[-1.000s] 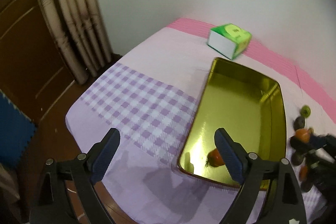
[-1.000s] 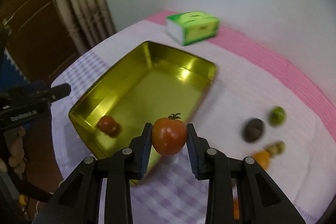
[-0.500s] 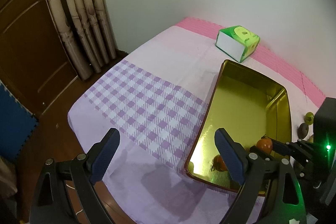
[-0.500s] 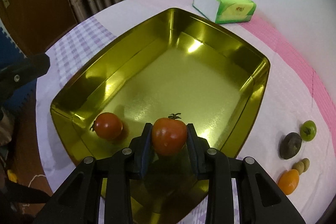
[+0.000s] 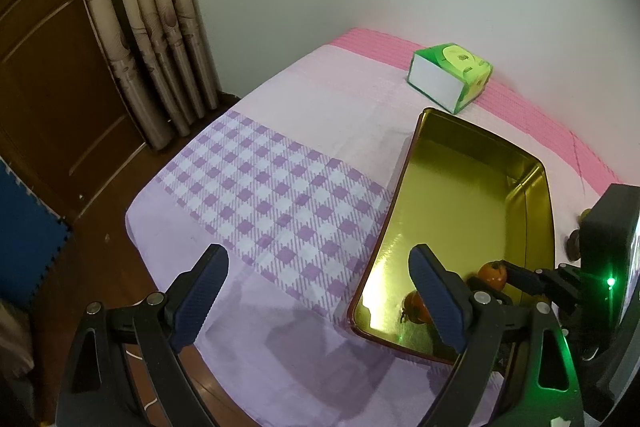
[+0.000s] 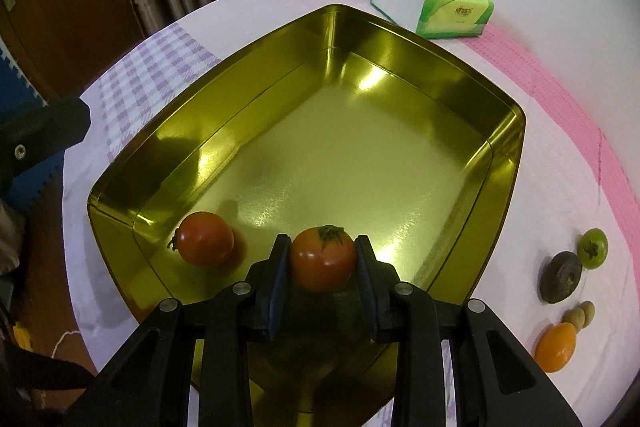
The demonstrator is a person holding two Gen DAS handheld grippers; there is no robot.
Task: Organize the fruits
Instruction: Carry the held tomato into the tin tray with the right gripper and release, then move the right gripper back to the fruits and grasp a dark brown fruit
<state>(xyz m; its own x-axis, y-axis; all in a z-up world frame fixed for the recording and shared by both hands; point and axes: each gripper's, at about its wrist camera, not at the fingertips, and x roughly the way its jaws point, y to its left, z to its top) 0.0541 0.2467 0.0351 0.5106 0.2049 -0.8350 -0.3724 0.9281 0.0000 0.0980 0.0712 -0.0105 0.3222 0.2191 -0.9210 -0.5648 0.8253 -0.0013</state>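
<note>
Our right tool [image 6: 322, 261] grips a tomato [image 6: 322, 258], stem up, over the gold tray [image 6: 460, 79]; our left tool [image 5: 318, 297] stands open near the bench's edge.

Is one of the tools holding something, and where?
The right tool pinches a red tomato by its two sides, stem up. The left tool holds nothing.
</note>
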